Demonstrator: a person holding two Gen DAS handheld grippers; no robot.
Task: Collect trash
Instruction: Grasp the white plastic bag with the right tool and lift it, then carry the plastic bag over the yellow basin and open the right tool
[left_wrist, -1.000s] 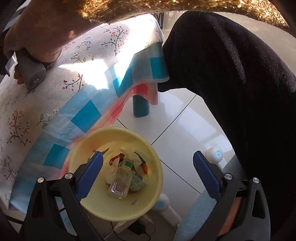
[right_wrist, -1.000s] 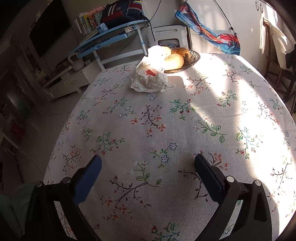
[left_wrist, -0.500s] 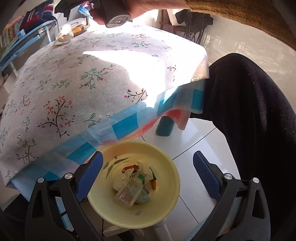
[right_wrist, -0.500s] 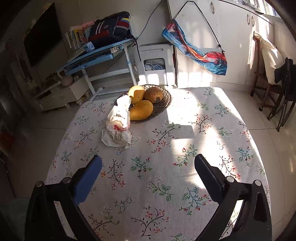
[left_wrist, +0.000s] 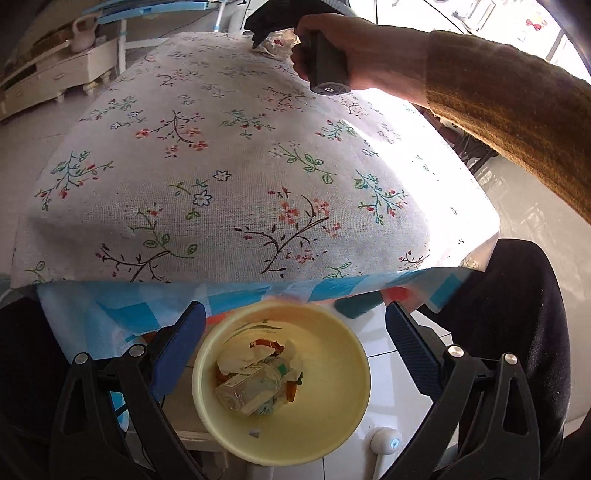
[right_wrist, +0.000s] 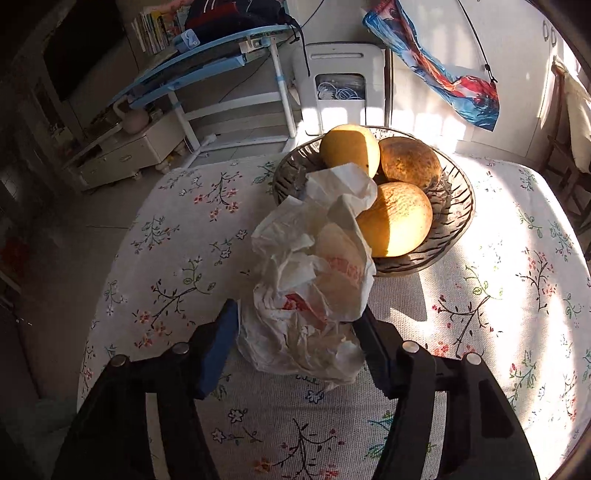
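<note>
A crumpled white paper wrapper (right_wrist: 314, 284) with red print lies on the floral tablecloth, against the fruit basket. My right gripper (right_wrist: 299, 325) has its jaws on either side of the wrapper's lower part, closed in against it. In the left wrist view the wrapper (left_wrist: 277, 40) shows at the table's far end, under the right hand. My left gripper (left_wrist: 291, 325) is open and empty above a yellow trash bin (left_wrist: 332, 369) on the floor by the table's near edge. The bin holds a clear plastic bottle (left_wrist: 251, 387) and scraps.
A dark wicker basket (right_wrist: 454, 206) with three yellow melons stands just behind the wrapper. The floral tablecloth (left_wrist: 240, 177) hangs over the near edge. My dark-trousered legs (left_wrist: 524, 314) flank the bin. A blue desk (right_wrist: 207, 62) and a white cabinet stand beyond the table.
My right gripper moved forward across the table to the wrapper and its jaws closed in around it. My left gripper tilted up; the bin stays below it.
</note>
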